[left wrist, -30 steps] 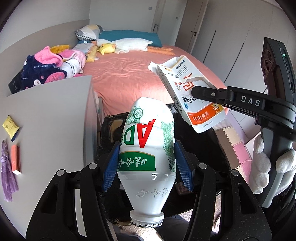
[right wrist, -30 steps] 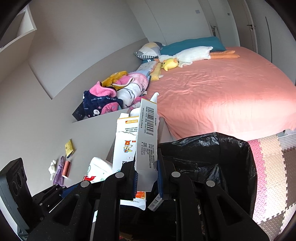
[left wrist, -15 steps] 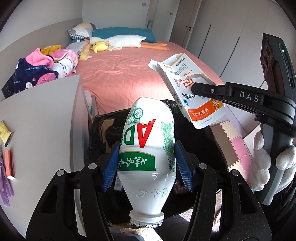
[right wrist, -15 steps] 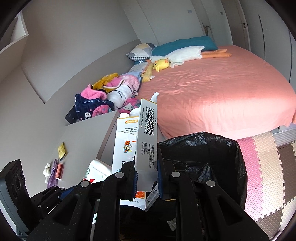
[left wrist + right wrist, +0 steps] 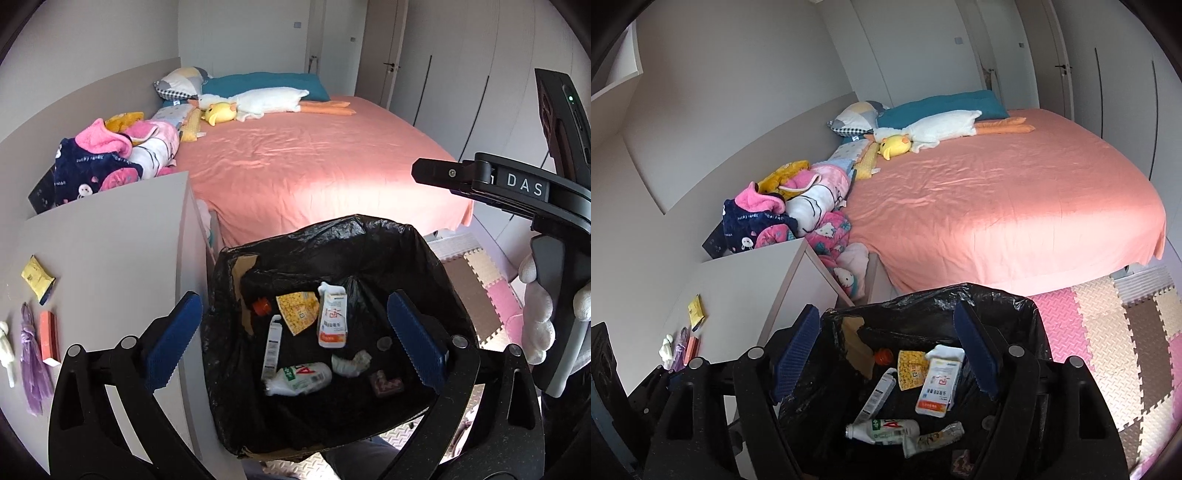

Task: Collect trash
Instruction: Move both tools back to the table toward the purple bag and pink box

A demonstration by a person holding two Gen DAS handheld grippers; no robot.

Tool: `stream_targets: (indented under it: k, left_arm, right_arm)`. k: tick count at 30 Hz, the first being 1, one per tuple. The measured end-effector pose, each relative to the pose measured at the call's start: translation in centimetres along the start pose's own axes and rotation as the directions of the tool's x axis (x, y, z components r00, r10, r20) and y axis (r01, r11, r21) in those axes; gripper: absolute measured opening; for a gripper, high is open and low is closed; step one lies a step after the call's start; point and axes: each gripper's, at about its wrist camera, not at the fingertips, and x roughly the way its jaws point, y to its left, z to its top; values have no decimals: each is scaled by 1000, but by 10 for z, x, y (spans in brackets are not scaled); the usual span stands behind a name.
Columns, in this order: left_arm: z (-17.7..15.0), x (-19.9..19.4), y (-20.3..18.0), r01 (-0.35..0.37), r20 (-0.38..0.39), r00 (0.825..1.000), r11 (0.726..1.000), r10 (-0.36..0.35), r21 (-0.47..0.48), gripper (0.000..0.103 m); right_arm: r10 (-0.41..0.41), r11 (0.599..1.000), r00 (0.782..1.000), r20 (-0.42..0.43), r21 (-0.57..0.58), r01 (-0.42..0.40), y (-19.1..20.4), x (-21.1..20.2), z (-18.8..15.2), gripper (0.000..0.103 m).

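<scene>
Left wrist view shows the left gripper and right gripper both spread and holding nothing over the black-lined bin. Bottle and carton lie inside; the yellow packet and orange block on the cabinet at left probably remain.

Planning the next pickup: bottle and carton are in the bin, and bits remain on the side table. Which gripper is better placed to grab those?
Left, probably. The left gripper is open and empty beside the side table, where the yellow packet lies close. The right gripper, also open, hangs over the trash bin, farther off.
</scene>
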Motion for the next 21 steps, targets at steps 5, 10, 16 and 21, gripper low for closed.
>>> stream_targets:
  k: [5, 10, 16, 21]
  left_arm:
    - [-3, -3, 8, -10, 2, 1000, 1000, 10, -22, 97]
    - [-8, -7, 14, -10, 5, 1000, 999, 11, -43, 97]
    - [-13, -13, 21, -16, 12, 1000, 998, 17, -61, 97]
    - [-20, -19, 33, -31, 19, 999, 996, 33, -82, 97]
  right_arm:
    - [5, 1000, 1000, -9, 2, -5, 2, 2, -1, 76]
    - [11, 1000, 1000, -17, -12, -11, 10, 4, -3, 76]
    - [15, 1000, 1000, -27, -26, -16, 21, 8, -6, 76]
    - [32, 998, 999, -38, -52, -34, 37, 12, -10, 76]
